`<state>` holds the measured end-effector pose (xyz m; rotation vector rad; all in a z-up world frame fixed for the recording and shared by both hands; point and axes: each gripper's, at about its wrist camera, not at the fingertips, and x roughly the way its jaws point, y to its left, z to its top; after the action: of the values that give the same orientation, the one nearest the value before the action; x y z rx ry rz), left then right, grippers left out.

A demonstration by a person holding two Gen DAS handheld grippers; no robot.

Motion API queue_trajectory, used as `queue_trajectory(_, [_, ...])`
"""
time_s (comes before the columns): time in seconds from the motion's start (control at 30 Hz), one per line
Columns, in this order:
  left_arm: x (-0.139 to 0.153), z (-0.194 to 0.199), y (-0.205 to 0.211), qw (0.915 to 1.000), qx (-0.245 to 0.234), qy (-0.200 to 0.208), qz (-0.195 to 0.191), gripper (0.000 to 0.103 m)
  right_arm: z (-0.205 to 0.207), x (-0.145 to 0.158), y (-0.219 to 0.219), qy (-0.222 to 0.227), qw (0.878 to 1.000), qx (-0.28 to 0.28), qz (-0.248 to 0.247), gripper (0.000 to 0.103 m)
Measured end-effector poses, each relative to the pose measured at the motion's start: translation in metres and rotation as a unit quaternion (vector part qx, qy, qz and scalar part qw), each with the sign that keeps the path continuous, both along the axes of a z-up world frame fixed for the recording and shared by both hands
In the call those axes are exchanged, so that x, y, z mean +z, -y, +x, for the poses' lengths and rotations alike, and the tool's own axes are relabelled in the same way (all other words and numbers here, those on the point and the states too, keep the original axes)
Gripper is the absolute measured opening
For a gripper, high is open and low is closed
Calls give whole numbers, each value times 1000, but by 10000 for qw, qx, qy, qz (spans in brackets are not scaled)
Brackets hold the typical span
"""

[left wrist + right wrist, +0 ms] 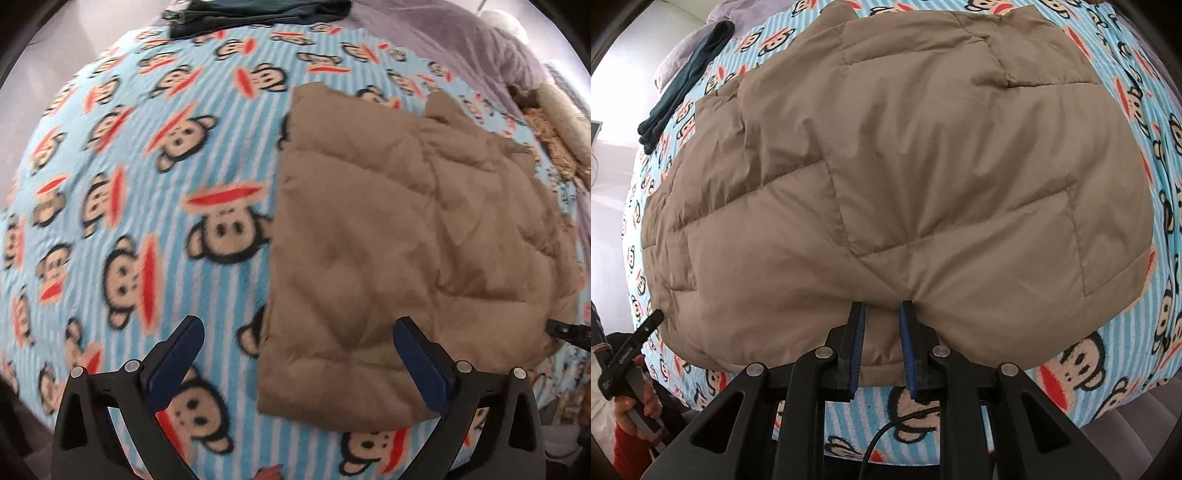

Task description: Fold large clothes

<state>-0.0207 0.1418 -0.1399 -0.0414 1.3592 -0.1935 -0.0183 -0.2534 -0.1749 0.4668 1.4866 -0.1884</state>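
The tan quilted jacket (pixel 886 177) lies folded flat on the monkey-print blanket (pixel 129 184); the right gripper (pixel 882 310) pinches its near hem — probably anchoring it; the left gripper (pixel 295 343) hovers wide apart, holding nothing.

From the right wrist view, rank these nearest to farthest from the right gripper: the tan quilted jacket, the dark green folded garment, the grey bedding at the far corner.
1. Tan quilted jacket: its near hem sits between the fingers of the right gripper.
2. Dark green folded garment: upper left, beyond the jacket, on the monkey-print blanket.
3. Grey bedding: top left corner, just behind the green garment.
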Motion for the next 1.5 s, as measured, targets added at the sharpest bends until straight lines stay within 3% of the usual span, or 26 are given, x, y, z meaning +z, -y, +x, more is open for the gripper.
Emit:
queue_trajectory(0.17, [-16,25,5,9974,-553,-160,-439,102,2,-6,-1,-56,10000,5,-74,21])
queue_trajectory(0.33, [-30,47,2,9914,-709,-393,-1025,102,7,-9,-3,-143,9997,61,-164,21])
queue_trajectory(0.43, [-39,57,1,9813,-787,-696,-1613,102,10,-12,-6,-168,9997,50,-176,21])
queue_trajectory(0.53, [-53,69,8,9647,-955,-1056,-2217,102,12,-14,-7,-185,9997,61,-169,21])
queue_trajectory(0.7, [-66,85,50,9590,-1432,-1096,-2186,102,16,-18,-9,-217,9996,70,-163,21])
queue_trajectory(0.87, [-74,96,63,9553,-1503,-1235,-2228,102,18,-19,-11,-228,9995,90,-194,22])
queue_trajectory(0.9, [-73,97,64,9554,-1507,-1211,-2234,96,17,-19,-11,-225,9995,90,-188,22])
queue_trajectory(0.93, [-70,96,64,9552,-1556,-1140,-2244,70,17,-20,-13,-223,9995,89,-186,22])
queue_trajectory(1.0, [-64,94,61,9464,-1537,-1193,-2577,36,18,-19,-14,-237,9995,97,-178,22])
queue_trajectory(1.03, [-59,95,56,9444,-1457,-1189,-2696,31,19,-18,-15,-245,9995,92,-165,22])
queue_trajectory(1.13, [-44,92,55,9455,-1362,-1086,-2750,29,21,0,-17,-74,9998,113,-115,22])
queue_trajectory(1.3, [-16,86,59,9501,-1197,-1031,-2691,29,28,44,-35,971,9939,437,-297,22])
queue_trajectory(1.4, [2,84,65,9548,-1100,-1002,-2573,29,42,45,-48,1282,9882,724,-428,21])
queue_trajectory(1.5, [31,80,82,9588,-1072,-922,-2462,29,62,23,-52,1377,9867,820,-281,21])
